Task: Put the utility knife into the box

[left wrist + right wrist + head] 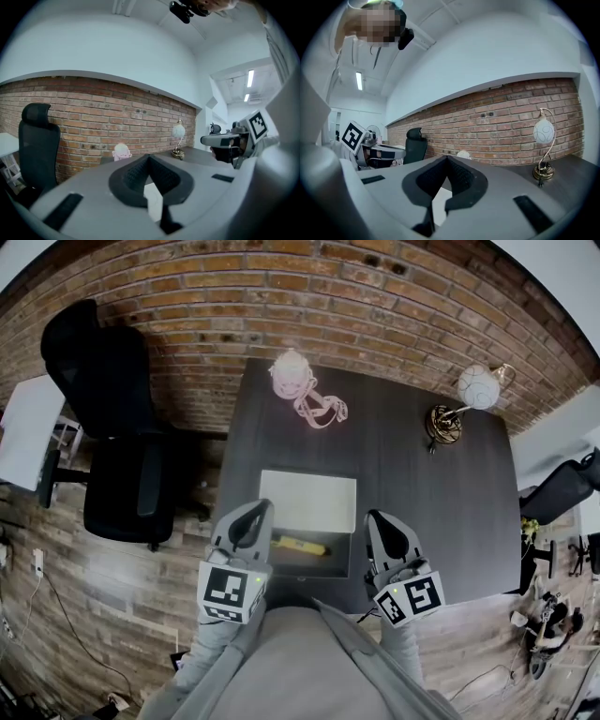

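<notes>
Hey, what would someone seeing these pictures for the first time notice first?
The yellow utility knife stands out most, lying in the open box at the near edge of the dark table. The left gripper and right gripper flank the box, both shut and empty. Beyond the table a red brick wall fills the background, with a white-globed lamp at the table's far right corner.

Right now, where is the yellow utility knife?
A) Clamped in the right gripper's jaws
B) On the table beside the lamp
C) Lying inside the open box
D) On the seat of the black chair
C: the head view shows the utility knife lying inside the open box, and the right gripper has its jaws together on nothing.
</notes>
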A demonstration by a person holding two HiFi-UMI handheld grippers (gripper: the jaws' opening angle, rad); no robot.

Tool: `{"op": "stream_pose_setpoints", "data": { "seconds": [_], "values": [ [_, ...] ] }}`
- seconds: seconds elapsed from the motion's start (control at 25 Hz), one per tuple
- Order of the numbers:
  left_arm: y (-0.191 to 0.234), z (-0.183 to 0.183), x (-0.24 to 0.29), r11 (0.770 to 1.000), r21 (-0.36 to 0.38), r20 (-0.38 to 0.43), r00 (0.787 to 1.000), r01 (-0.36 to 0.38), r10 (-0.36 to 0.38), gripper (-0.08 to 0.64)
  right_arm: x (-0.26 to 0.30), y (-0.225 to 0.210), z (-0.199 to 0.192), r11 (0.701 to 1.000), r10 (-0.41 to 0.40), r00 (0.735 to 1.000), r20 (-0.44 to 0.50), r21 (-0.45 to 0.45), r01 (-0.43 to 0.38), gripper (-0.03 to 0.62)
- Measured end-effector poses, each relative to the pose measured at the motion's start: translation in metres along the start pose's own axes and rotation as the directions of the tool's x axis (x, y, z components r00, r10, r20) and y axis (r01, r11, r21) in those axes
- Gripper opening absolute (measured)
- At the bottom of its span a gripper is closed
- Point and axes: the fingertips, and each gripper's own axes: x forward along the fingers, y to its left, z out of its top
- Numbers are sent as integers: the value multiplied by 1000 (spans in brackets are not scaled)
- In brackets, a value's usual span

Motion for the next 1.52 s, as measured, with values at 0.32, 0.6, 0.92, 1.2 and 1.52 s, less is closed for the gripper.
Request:
{"op": "stream_pose_setpoints", "data": {
  "seconds": [0.32, 0.6, 0.92, 1.2, 1.52],
  "values": [
    [-1, 1, 3, 1000, 2, 1, 1000, 6, -6, 18, 1, -2, -2, 1000, -6, 1000, -2, 0, 6, 17],
    [1, 1, 2, 1000, 3, 4, 1000, 4, -4, 18, 2, 0, -1, 1000, -3, 1000, 4, -1, 3, 17],
    [1, 2, 1, 1000, -2, 5, 1000, 0, 0, 18, 3, 1, -2, 1000, -6, 1000, 1, 1, 6, 17],
    [2, -1, 0, 1000, -7, 1, 1000, 0, 0, 18, 2, 2, -4, 1000, -6, 1000, 0, 11, 6, 17],
    [3, -1, -1, 1000, -13, 1, 1000, -4, 4, 18, 2, 6, -7, 1000, 7, 1000, -12, 11, -7, 17]
  ]
}}
